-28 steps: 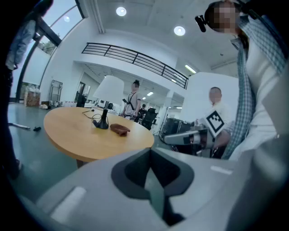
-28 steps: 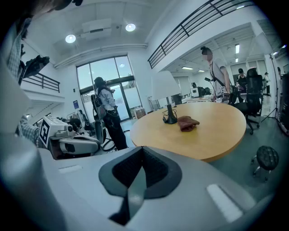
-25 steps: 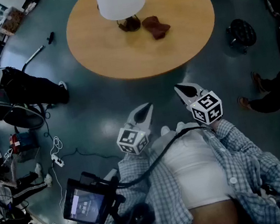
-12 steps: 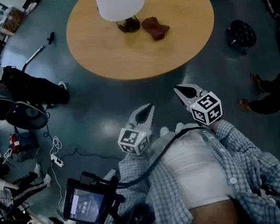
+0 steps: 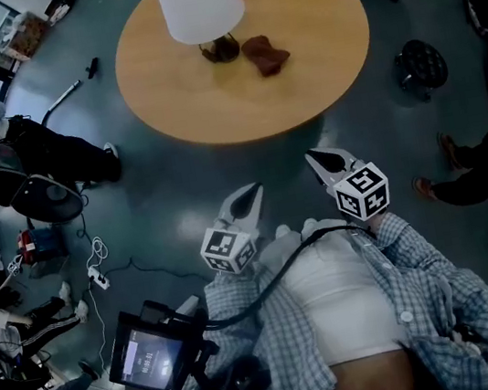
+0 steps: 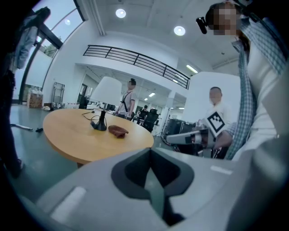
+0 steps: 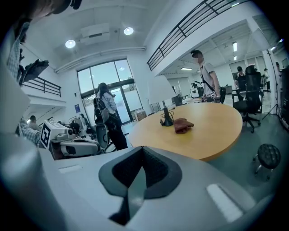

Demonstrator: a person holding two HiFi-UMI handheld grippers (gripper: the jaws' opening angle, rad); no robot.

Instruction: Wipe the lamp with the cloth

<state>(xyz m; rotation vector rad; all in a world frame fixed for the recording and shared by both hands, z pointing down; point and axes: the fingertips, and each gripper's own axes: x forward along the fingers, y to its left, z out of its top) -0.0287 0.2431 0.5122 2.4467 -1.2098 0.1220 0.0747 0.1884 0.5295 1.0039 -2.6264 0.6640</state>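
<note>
Left tool [image 5: 249,198]: jaws pressed together with nothing between them, held low in front of the person [image 5: 356,310], over the floor [image 5: 160,194].
Right tool [image 5: 324,162]: jaws pressed together, nothing in them, beside the left tool and a little nearer the tabletop [image 5: 323,56].
Lamp [image 5: 199,7]: upright on the far part of the round tabletop, with a white shade and a dark base.
Cloth [image 5: 264,54]: brown and crumpled, on the tabletop just beside the lamp's base, ahead of both tools and well apart from them.
</note>
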